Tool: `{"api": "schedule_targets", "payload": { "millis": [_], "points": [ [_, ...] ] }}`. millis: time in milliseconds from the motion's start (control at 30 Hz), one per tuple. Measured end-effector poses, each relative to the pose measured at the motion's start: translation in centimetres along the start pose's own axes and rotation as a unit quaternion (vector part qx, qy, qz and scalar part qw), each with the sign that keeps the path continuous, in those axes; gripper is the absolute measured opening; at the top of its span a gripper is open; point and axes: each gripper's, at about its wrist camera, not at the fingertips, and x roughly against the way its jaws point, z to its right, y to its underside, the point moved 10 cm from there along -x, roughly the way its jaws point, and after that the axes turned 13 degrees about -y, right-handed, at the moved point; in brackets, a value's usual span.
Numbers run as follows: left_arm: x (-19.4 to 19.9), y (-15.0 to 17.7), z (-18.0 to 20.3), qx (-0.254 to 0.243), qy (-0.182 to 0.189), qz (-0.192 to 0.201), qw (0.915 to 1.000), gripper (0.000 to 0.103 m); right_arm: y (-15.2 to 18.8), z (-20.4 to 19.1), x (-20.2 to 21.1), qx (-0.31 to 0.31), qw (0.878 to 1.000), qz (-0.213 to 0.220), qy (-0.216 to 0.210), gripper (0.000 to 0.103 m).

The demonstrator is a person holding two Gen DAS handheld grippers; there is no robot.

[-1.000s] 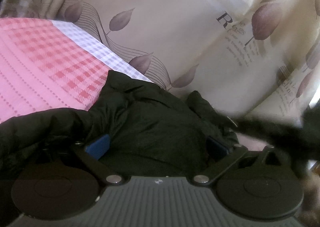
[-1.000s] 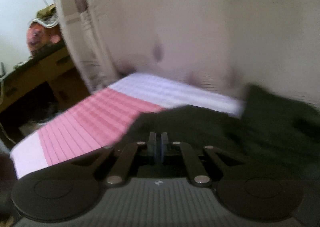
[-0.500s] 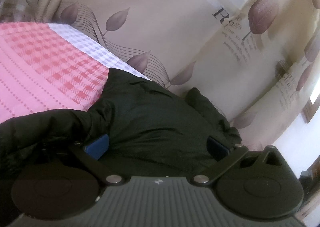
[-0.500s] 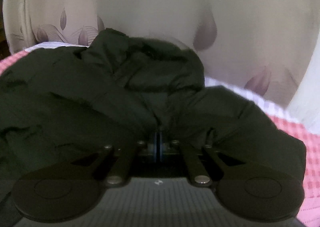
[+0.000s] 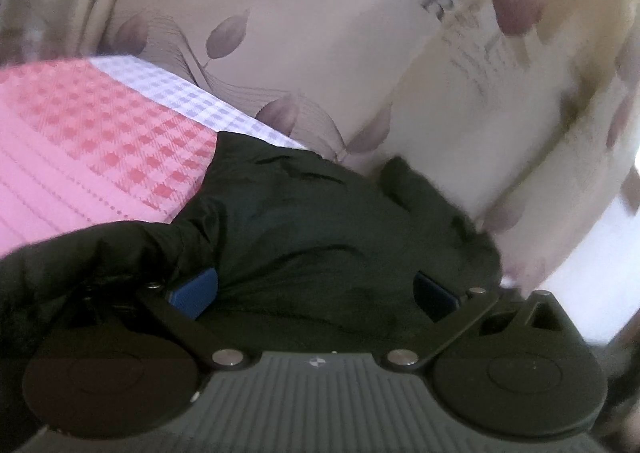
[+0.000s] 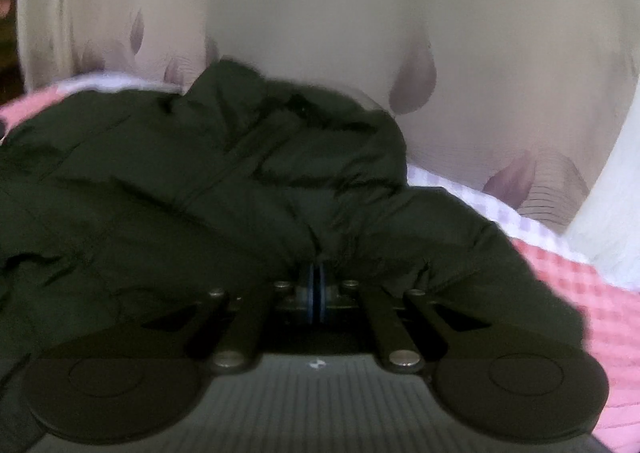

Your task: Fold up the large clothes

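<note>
A large black padded jacket [image 5: 320, 221] lies crumpled on a pink checked bed sheet [image 5: 80, 141]. My left gripper [image 5: 314, 289] is open, its blue pads [image 5: 192, 293] wide apart, with a bulge of the jacket lying between and beneath them. A puffy fold rises over the left finger. In the right wrist view the jacket [image 6: 200, 181] fills the middle. My right gripper [image 6: 316, 285] is shut, pads together, and the cloth puckers into a pinch at its tips. The sheet [image 6: 600, 305] shows at the right.
A beige curtain with mauve leaf prints and lettering [image 5: 360, 53] hangs right behind the bed's far edge, also behind the jacket as the curtain [image 6: 320, 13] in the right wrist view. The sheet's white checked border [image 5: 192, 101] runs along that edge.
The right wrist view swung from the bed's bare pink side onto the jacket and dipped lower. A dark stretched strip of cloth at the right of the left wrist view is gone. The left gripper only rolled slightly.
</note>
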Motion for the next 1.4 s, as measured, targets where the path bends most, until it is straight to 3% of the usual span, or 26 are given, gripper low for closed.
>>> {"api": "schedule_targets", "payload": {
  "millis": [67,133,167,200,233,267,367,467,567,667,733,767,800,867,933,1033,1133,1267,1333,1367,1400],
  "points": [
    [2.5,0.5,0.5,-0.048,-0.004,-0.013,0.9987,0.1,-0.7,-0.2,4.4,-0.042,0.998,0.032,0.023,0.007],
    [7.1,1.5,0.5,-0.071,0.031,-0.002,0.997,0.103,-0.6,-1.9,10.7,-0.051,0.994,0.094,-0.006,0.019],
    [9.4,2.1,0.4,-0.081,0.05,0.009,0.9954,0.103,0.4,-3.0,13.7,-0.048,0.993,0.105,-0.026,0.046],
    [11.6,2.8,0.1,-0.096,0.06,0.017,0.9935,0.103,2.0,-4.1,16.6,-0.043,0.992,0.113,-0.037,0.083],
    [13.8,3.7,-0.5,-0.112,0.055,0.022,0.992,0.103,3.6,-5.0,19.1,-0.04,0.991,0.12,-0.04,0.097],
    [15.2,4.3,-1.1,-0.117,0.05,0.025,0.9915,0.103,5.9,-6.0,22.2,-0.038,0.99,0.133,-0.037,0.102],
    [20.0,6.0,-3.8,-0.107,0.054,0.048,0.9916,0.103,11.8,-7.9,28.7,-0.056,0.988,0.142,-0.03,0.102],
    [23.4,7.7,-6.8,-0.096,0.05,0.057,0.9925,0.103,18.3,-8.4,33.9,-0.112,0.982,0.149,0.005,0.102],
    [25.4,9.0,-9.9,-0.084,0.04,0.039,0.9949,0.103,23.4,-8.6,36.6,-0.18,0.973,0.144,0.023,0.102],
    [26.2,9.5,-12.5,-0.077,0.039,0.021,0.996,0.103,26.3,-8.9,37.7,-0.223,0.963,0.149,0.02,0.102],
    [26.4,9.5,-14.7,-0.049,0.03,0.008,0.9983,0.102,27.0,-9.1,37.9,-0.237,0.958,0.161,0.021,0.099],
    [26.5,9.7,-15.7,-0.04,0.027,-0.001,0.9988,0.101,27.0,-8.9,37.7,-0.239,0.957,0.164,0.02,0.087],
    [26.4,9.6,-16.5,-0.034,0.023,-0.008,0.9991,0.1,27.0,-9.0,37.4,-0.244,0.956,0.165,0.016,0.065],
    [26.4,9.7,-17.7,-0.022,0.023,-0.014,0.9994,0.099,27.1,-9.4,36.3,-0.264,0.951,0.16,-0.007,0.052],
    [26.5,9.8,-18.4,-0.017,0.038,-0.018,0.999,0.099,27.1,-9.6,35.2,-0.286,0.945,0.158,-0.027,0.052],
    [26.1,10.1,-19.5,-0.017,0.028,-0.029,0.9991,0.099,27.4,-8.9,33.3,-0.322,0.935,0.145,-0.017,0.053],
    [25.8,10.3,-20.6,-0.008,0.028,-0.029,0.9992,0.101,27.7,-8.9,32.5,-0.359,0.921,0.145,-0.043,0.052],
    [24.5,11.6,-21.1,0.025,0.062,-0.071,0.9952,0.099,27.4,-9.9,31.4,-0.342,0.928,0.134,-0.057,0.052],
    [24.0,12.5,-20.3,0.029,0.09,-0.089,0.9915,0.094,27.1,-10.1,31.1,-0.335,0.931,0.13,-0.066,0.048],
    [23.9,13.0,-19.7,0.02,0.1,-0.093,0.9904,0.088,26.7,-10.4,30.9,-0.334,0.931,0.128,-0.072,0.035],
    [23.7,13.4,-19.2,0.0,0.095,-0.096,0.9908,0.074,26.6,-10.5,30.7,-0.332,0.932,0.123,-0.073,0.028]
  ]
}}
